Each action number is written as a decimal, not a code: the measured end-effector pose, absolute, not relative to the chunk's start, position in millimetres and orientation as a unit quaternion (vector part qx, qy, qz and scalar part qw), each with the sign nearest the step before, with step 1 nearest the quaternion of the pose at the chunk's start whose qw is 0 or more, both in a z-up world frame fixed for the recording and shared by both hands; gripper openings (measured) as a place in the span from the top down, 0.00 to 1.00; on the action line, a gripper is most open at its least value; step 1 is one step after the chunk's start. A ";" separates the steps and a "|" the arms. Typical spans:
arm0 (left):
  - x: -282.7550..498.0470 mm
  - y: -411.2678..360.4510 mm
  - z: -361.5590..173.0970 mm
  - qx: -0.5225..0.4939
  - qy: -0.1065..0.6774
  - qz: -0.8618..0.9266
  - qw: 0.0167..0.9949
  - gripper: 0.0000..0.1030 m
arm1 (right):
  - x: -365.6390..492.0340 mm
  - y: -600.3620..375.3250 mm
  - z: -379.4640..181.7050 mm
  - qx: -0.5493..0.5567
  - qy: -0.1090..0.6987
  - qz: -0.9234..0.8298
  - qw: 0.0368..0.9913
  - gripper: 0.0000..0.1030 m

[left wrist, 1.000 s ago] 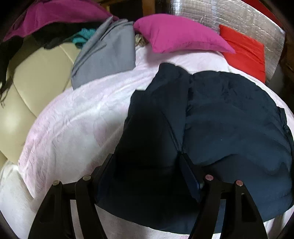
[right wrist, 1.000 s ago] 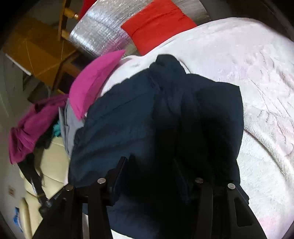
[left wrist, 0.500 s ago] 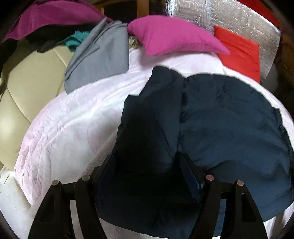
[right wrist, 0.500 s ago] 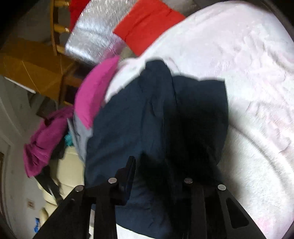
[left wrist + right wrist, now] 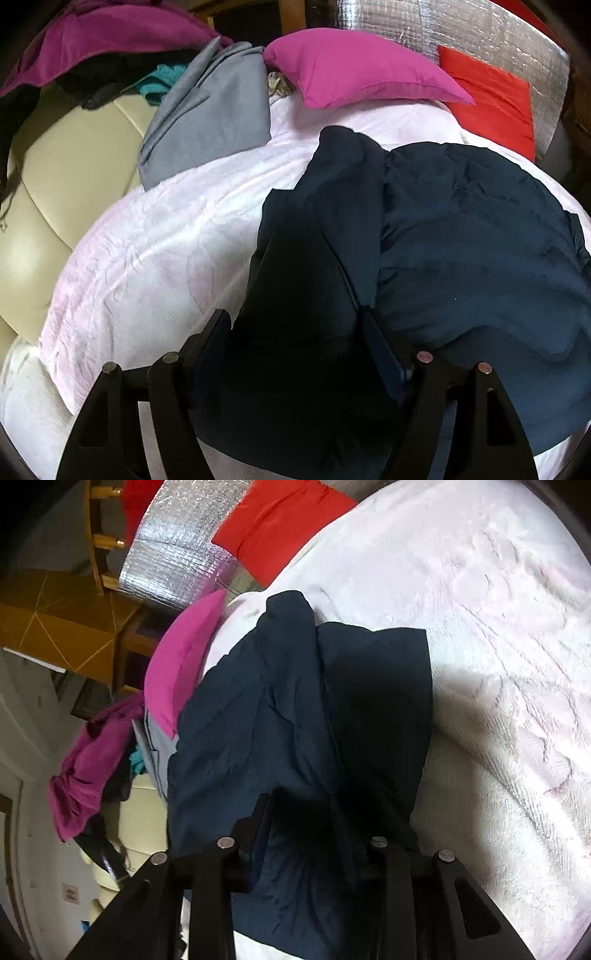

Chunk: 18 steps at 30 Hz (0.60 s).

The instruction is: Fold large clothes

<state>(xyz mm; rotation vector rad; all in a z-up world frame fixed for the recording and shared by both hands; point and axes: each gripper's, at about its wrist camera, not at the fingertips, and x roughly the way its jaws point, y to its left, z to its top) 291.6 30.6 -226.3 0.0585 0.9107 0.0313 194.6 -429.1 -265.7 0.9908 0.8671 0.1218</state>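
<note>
A large navy garment (image 5: pixel 472 236) lies spread on a pale pink blanket (image 5: pixel 155 258); it also shows in the right wrist view (image 5: pixel 258 716). My left gripper (image 5: pixel 295 332) is shut on a fold of the navy cloth, which hangs dark between its jaws. My right gripper (image 5: pixel 299 812) is shut on another part of the same garment, with the cloth bunched between its jaws. Both fingertips are hidden by fabric.
A magenta pillow (image 5: pixel 354 70), a red cushion (image 5: pixel 491 96) and folded grey cloth (image 5: pixel 214 110) lie at the far end. A cream sofa (image 5: pixel 55 177) with piled clothes is at left. A silver foil sheet (image 5: pixel 173 554) and a wooden chair (image 5: pixel 99 535) stand beyond.
Both grippers keep their hold on the navy garment. The right gripper has swung and tilted, drawing its fold of cloth nearer; the left view shifted slightly.
</note>
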 end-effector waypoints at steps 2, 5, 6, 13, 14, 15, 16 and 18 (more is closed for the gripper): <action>289.8 33.9 -222.4 0.012 0.440 0.007 0.898 0.27 | 189.8 -434.7 -259.4 0.464 0.392 0.061 0.792 0.64; 289.1 46.9 -211.9 -0.029 0.432 -0.014 0.901 0.27 | 179.6 -450.0 -255.2 0.485 0.367 0.061 0.792 0.50; 290.6 49.2 -210.3 -0.039 0.430 -0.020 0.902 0.27 | 175.8 -452.3 -254.4 0.486 0.359 0.057 0.794 0.48; 303.3 54.7 -216.8 -0.031 0.450 0.000 0.893 0.27 | 175.3 -446.3 -247.1 0.462 0.359 0.080 0.807 0.48; 306.0 53.9 -222.2 -0.024 0.460 0.005 0.888 0.27 | 178.8 -442.8 -252.5 0.462 0.373 0.082 0.801 0.48; 308.8 51.7 -229.5 -0.018 0.472 0.004 0.882 0.25 | 182.0 -440.5 -257.2 0.457 0.386 0.076 0.798 0.48; 310.2 49.4 -234.0 -0.013 0.476 0.002 0.879 0.25 | 189.0 -436.1 -264.6 0.444 0.413 0.063 0.793 0.48; 310.0 46.0 -232.8 -0.001 0.472 0.003 0.881 0.25 | 194.8 -435.1 -270.8 0.451 0.425 0.062 0.782 0.51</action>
